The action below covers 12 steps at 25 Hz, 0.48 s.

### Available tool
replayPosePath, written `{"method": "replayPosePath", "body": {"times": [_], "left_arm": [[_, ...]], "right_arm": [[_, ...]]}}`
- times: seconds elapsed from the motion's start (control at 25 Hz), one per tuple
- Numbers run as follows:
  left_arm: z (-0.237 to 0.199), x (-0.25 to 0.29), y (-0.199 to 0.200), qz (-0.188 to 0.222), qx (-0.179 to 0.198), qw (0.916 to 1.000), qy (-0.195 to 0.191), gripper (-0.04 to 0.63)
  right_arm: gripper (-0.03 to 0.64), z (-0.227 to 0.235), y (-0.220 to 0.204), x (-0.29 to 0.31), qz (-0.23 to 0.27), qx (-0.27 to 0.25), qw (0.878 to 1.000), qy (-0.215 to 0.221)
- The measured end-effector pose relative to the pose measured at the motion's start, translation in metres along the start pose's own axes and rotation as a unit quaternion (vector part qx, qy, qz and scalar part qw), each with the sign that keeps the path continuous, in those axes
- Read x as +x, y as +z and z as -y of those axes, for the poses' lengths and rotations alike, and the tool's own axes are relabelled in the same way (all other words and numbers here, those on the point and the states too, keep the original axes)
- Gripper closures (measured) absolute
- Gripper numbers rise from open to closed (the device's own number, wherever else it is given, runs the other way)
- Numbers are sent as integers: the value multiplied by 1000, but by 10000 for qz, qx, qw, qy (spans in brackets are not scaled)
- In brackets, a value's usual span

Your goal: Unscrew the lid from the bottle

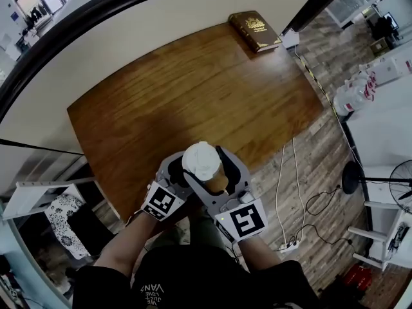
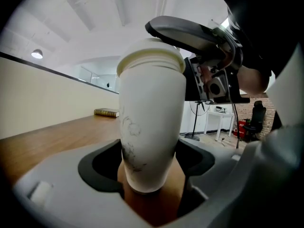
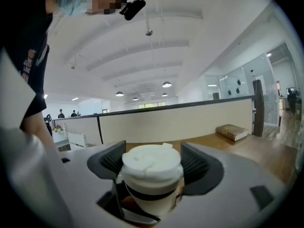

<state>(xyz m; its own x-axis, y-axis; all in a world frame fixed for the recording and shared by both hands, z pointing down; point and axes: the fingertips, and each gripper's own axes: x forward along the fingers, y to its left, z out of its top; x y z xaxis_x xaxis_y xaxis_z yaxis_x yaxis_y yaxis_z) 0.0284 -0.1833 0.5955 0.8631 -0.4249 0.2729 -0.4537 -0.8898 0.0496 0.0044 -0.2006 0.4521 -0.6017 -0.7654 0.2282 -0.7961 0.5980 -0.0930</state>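
Observation:
A white bottle [image 1: 201, 161] with a white lid [image 3: 152, 163] is held up over the near edge of the wooden table [image 1: 193, 89]. My left gripper [image 1: 183, 180] is shut on the lower body of the bottle [image 2: 151, 122], whose base between the jaws looks brown. My right gripper [image 1: 215, 172] comes from the other side and its ribbed dark pads [image 3: 107, 163] press the lid on both sides. In the left gripper view the right gripper [image 2: 199, 37] sits over the bottle's top. A dark band shows below the lid.
A brown book [image 1: 255, 31] lies at the table's far right corner. A low cream partition runs along the table's far side. White cables [image 1: 290, 198] and a power strip lie on the floor to the right, near a standing fan [image 1: 399, 185].

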Motion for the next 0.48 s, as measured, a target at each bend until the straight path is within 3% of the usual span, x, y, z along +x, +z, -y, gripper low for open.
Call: {"method": "replayPosePath", "body": {"times": [0.24,0.48], "left_arm": [[0,-1,-3,-5,-78,10000,-20,242],[3,5,-2,-66,-199,9998,-34,242]], "right_arm": [[281,-3,32,-7,409,65,9991,128],[279,15,73,-28,841,241,9961,-87]]}}
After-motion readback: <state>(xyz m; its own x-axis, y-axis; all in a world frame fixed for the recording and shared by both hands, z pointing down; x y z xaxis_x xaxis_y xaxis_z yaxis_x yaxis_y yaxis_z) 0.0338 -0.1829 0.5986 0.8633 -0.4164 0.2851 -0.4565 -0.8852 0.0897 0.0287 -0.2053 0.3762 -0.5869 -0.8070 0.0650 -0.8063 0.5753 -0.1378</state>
